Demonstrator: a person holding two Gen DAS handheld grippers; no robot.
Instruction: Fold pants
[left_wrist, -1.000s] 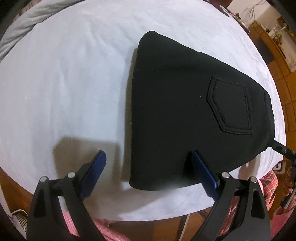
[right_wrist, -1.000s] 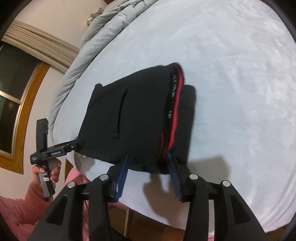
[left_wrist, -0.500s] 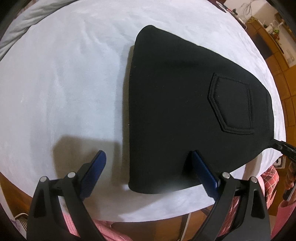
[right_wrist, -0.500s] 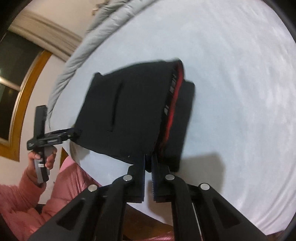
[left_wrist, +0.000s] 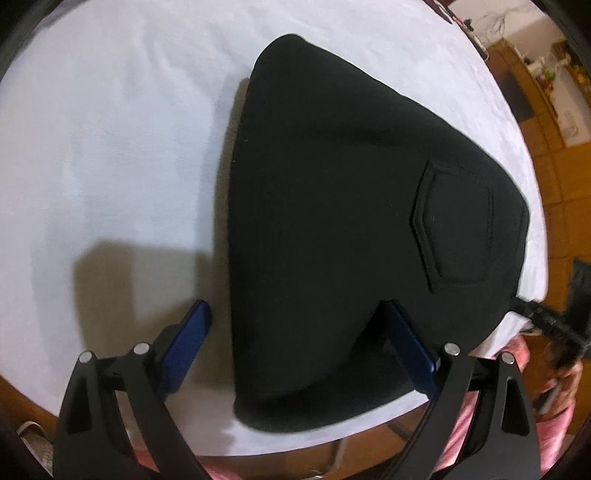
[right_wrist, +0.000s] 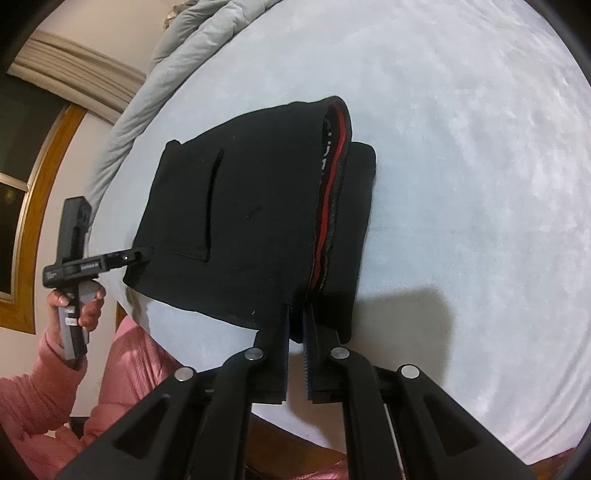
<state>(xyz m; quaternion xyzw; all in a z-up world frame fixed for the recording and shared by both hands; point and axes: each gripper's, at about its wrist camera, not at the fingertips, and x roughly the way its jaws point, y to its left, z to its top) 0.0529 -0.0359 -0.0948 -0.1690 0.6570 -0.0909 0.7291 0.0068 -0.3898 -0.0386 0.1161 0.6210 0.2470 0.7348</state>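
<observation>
Folded black pants (left_wrist: 332, 221) lie on the white bed (left_wrist: 110, 147), back pocket (left_wrist: 454, 229) up. My left gripper (left_wrist: 295, 321) is open just above their near left corner; its right finger (left_wrist: 406, 339) is over the cloth and the left one over bare sheet. In the right wrist view the pants (right_wrist: 251, 221) show a red waistband stripe (right_wrist: 332, 192) along their right side. My right gripper (right_wrist: 297, 314) is shut on the pants' near edge at that waistband. The left gripper (right_wrist: 146, 253) reaches the pants' left corner, held by a hand (right_wrist: 77, 295).
A grey duvet (right_wrist: 184, 55) is bunched along the far side of the bed (right_wrist: 461, 184). A wood-framed window (right_wrist: 37, 184) lies to the left. Wooden furniture (left_wrist: 535, 74) stands beyond the bed's right side. The person's pink sleeve (right_wrist: 37, 398) is close to the bed's near edge.
My right gripper has closed on the pants' near edge at the waistband. My left gripper has come lower and closer over the pants' near corner, still open.
</observation>
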